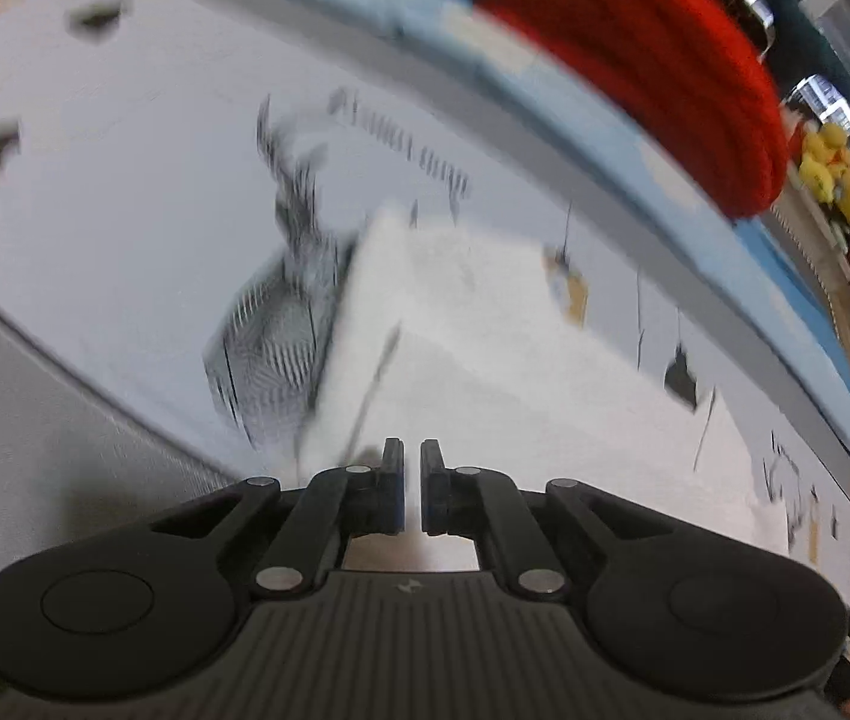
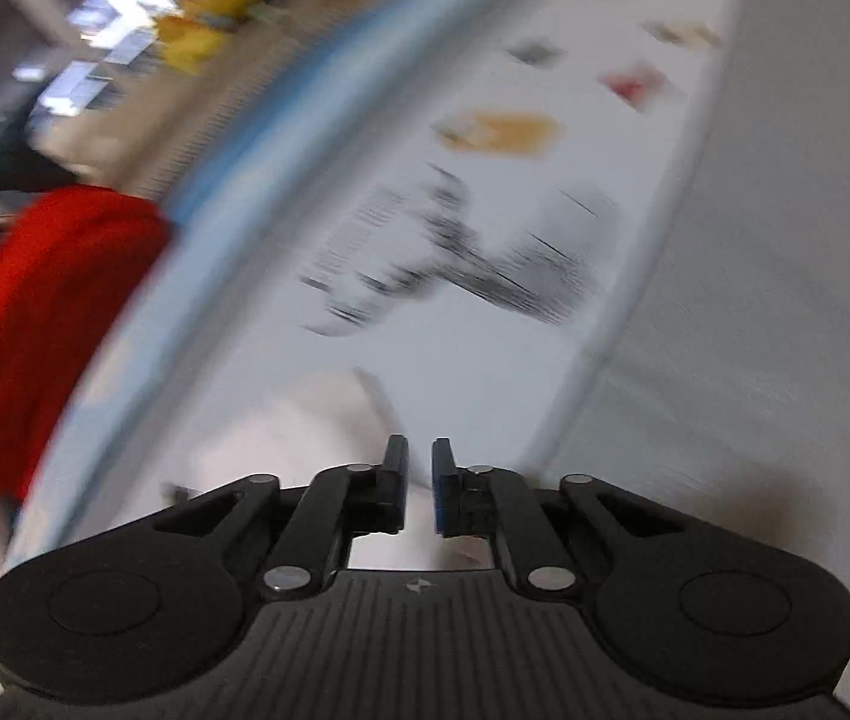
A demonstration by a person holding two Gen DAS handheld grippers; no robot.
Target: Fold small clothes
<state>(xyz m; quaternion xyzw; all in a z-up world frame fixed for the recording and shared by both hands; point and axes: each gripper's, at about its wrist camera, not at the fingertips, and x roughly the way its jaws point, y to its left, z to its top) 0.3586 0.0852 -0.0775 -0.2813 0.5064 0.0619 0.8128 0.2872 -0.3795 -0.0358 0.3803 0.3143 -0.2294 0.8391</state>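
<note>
Left wrist: cloth (image 1: 484,324) beyond claw (image 1: 412,456).

The folded white cloth (image 1: 472,324) lay on the printed sheet (image 1: 125,138), directly ahead of the left gripper (image 1: 412,468). To the cloth's left the sheet's printed drawing (image 1: 281,324) showed. Behind it ran the sheet's far border (image 1: 634,138), and on that border, up and to the right, sat the red knitted garment (image 1: 652,60). Plush toys (image 1: 832,168) stood farther right. In the right wrist view the cloth (image 2: 317,426) lay ahead and left of the right gripper (image 2: 419,462).
</note>
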